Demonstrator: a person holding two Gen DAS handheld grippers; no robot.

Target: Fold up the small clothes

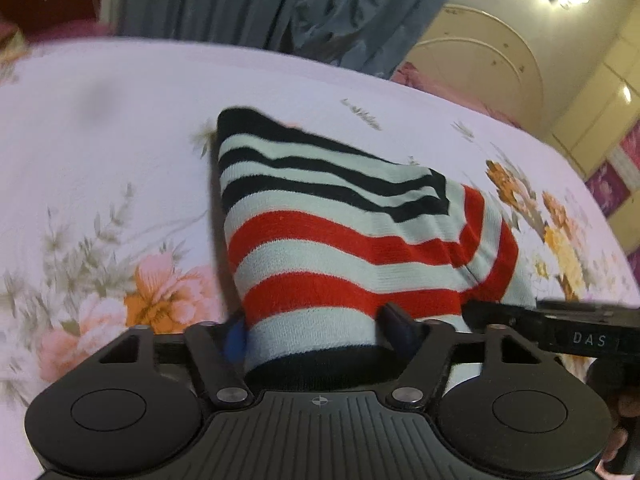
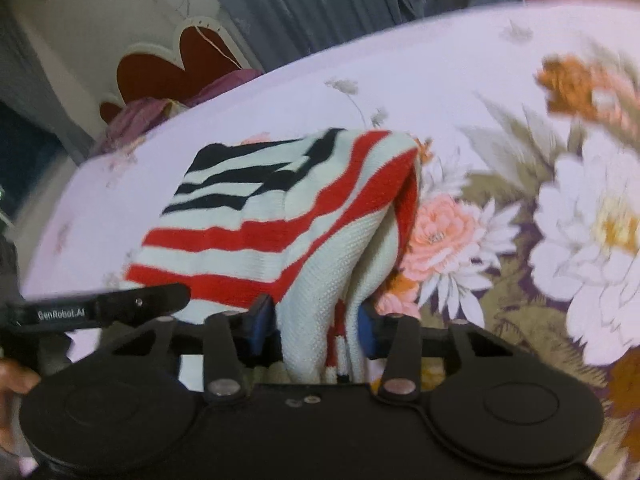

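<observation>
Left wrist view
- Left claw point(image 1: 316, 328): we see its two fingers, blue pad point(image 1: 236, 338) on one side, standing either side of the near end of the garment; both press the knit, so we read it as clenched on the cloth.
- Striped garment point(image 1: 340, 240): it starts between our fingers and runs straight ahead, away from the claw, lying on the bed; red and pale bands sit nearest us, black and pale bands at the far end, and a dark hem lies right at the claw's base.
- Fold: ahead and to the right, one layer is turned over another, with stripes meeting at an angle.
- Other claw point(image 1: 560, 328): a black finger comes in from the right edge, just beside our right finger and touching the garment's edge.
- Bedsheet point(image 1: 100, 140): pale pink with flowers, spread around and beyond the claw.
- Curtain point(image 1: 240, 0): grey, far ahead past the bed.

Right wrist view
- Right claw point(image 2: 320, 328): we see bunched pale knit squeezed between the blue pads point(image 2: 260, 320); it is grasping the garment.
- Striped garment point(image 2: 280, 216): it rises from between our fingers and spreads ahead and to the left, black stripes farthest away.
- Left claw's finger point(image 2: 120, 306): enters from the left, just beside our left finger, lying over the garment's near edge.
- A hand point(image 2: 14, 380): partly seen at the left edge; blurred.
- Bedsheet point(image 2: 520, 220): large flowers to the right of the claw.
</observation>
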